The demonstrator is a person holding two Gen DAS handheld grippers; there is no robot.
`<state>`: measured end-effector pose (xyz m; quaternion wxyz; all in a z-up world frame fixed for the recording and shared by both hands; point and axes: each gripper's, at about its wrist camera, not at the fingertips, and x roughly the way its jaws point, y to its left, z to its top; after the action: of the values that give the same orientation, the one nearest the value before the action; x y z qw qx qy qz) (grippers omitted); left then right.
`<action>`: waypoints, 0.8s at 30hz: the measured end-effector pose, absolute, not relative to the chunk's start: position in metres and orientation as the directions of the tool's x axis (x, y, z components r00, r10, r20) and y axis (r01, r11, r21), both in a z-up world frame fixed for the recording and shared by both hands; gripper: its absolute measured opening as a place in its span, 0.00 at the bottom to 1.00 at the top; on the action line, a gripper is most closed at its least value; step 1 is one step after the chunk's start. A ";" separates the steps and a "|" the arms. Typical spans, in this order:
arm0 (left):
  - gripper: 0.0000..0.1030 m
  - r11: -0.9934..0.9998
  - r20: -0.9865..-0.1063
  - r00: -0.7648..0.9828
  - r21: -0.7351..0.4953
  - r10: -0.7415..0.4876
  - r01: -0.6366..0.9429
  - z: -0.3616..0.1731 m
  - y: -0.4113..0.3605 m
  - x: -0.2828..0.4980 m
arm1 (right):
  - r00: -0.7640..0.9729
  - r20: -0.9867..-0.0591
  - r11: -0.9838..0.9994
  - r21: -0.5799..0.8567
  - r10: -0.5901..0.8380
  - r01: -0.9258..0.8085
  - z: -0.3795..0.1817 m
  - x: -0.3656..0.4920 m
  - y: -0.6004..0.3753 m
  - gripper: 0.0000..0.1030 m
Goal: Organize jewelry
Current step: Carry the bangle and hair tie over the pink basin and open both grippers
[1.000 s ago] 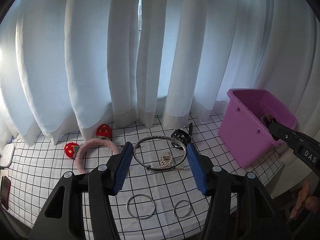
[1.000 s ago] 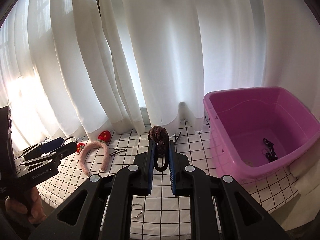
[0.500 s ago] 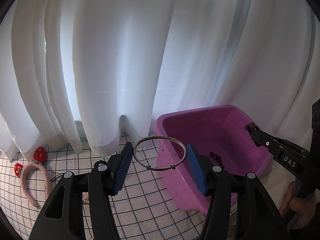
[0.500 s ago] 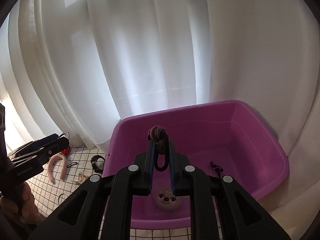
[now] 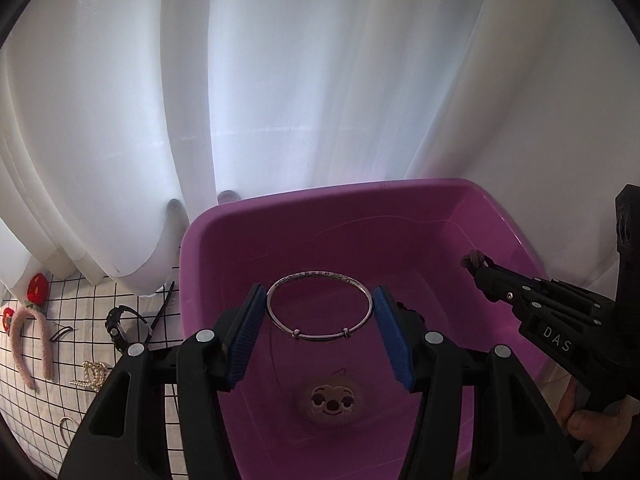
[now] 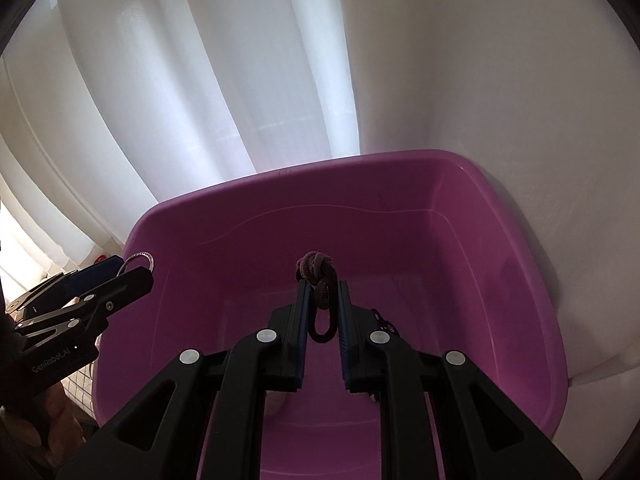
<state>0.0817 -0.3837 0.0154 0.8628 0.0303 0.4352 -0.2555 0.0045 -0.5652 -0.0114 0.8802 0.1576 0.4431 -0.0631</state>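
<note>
Purple plastic bin [image 5: 400,216] now fills both views; 0.5 s ago it sat lower and smaller in frame, and 1 s ago both grippers were over the grid-pattern cloth [image 5: 80,344]. Left gripper [image 5: 320,312] clamps the silver bangle [image 5: 319,306] across its width between the 2 blue pads [image 5: 390,340], held above the bin interior. Right gripper [image 6: 323,300] is pinched on the knotted brown hair tie [image 6: 316,270], also over the bin; its gap looks slightly wider than before, though the tie has not dropped. A round smiling-face piece [image 5: 331,400] lies on the bin floor. On the cloth to the left: pink strawberry headband [image 5: 30,356], black watch [image 5: 118,322], pearl clip [image 5: 94,374].
</note>
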 end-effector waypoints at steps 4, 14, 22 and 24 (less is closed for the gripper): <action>0.53 0.876 -0.815 0.434 -0.172 -0.383 0.451 0.000 -0.399 0.089 | 0.559 -0.827 0.938 0.236 0.058 0.252 -0.024 0.011 -0.577 0.13; 0.53 0.895 -0.882 0.357 -0.142 -0.308 0.422 -0.026 -0.415 0.097 | 0.490 -0.867 0.939 0.240 0.094 0.245 -0.047 0.025 -0.586 0.13; 0.67 0.907 -0.898 0.336 -0.139 -0.285 0.399 -0.036 -0.415 0.099 | 0.475 -0.876 0.940 0.230 0.088 0.250 -0.053 0.032 -0.589 0.41; 0.74 0.908 -0.893 0.345 -0.142 -0.290 0.394 -0.035 -0.415 0.100 | 0.475 -0.876 0.939 0.231 0.086 0.255 -0.052 0.032 -0.592 0.45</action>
<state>0.0999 -0.4146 -0.0351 0.8185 0.0489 0.5330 -0.2087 0.0324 -0.5920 -0.0524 0.8424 0.1675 0.5097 -0.0500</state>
